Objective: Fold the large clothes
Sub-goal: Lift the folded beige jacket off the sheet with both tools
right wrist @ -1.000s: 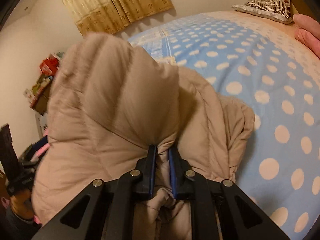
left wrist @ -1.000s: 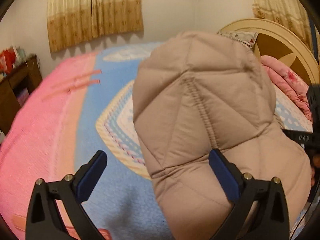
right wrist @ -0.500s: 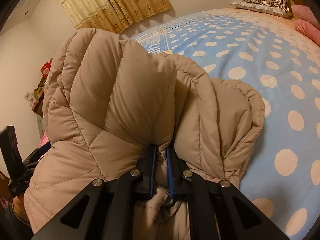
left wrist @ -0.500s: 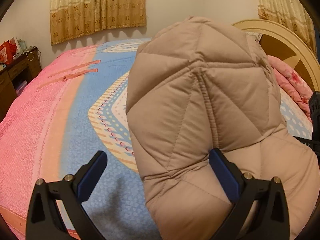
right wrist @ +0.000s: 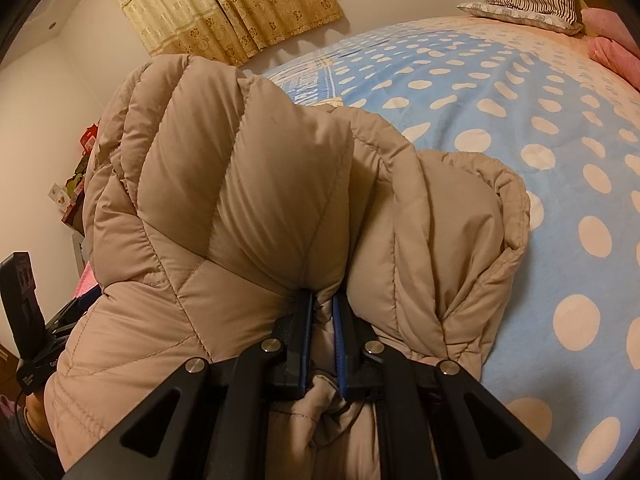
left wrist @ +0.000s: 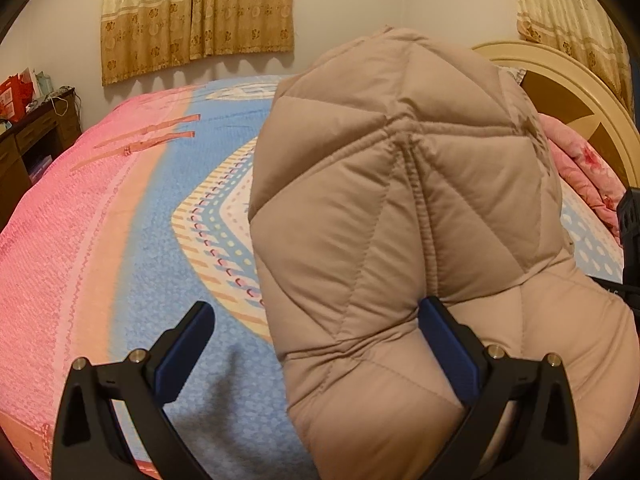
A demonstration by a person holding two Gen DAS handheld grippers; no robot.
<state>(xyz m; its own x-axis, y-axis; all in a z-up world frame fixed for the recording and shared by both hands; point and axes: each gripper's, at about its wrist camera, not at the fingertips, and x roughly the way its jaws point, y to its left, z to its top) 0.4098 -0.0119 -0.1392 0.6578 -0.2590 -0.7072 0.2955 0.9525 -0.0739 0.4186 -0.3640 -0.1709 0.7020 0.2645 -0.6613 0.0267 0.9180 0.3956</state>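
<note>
A bed covered by a pink, blue and dotted blanket [left wrist: 120,220] fills my view, with beige patterned curtains [left wrist: 196,16] at 12 o'clock. The quilted beige down jacket [left wrist: 400,208] stands bunched above the blanket, occupying the centre and 3 o'clock of my left view. My left gripper [left wrist: 316,344] is spread wide, its right finger touching the jacket. My right gripper [right wrist: 319,320] pinches a jacket fold between nearly closed fingers. Since half a second ago, both grasps are unchanged; the jacket shifted only slightly in frame.
</note>
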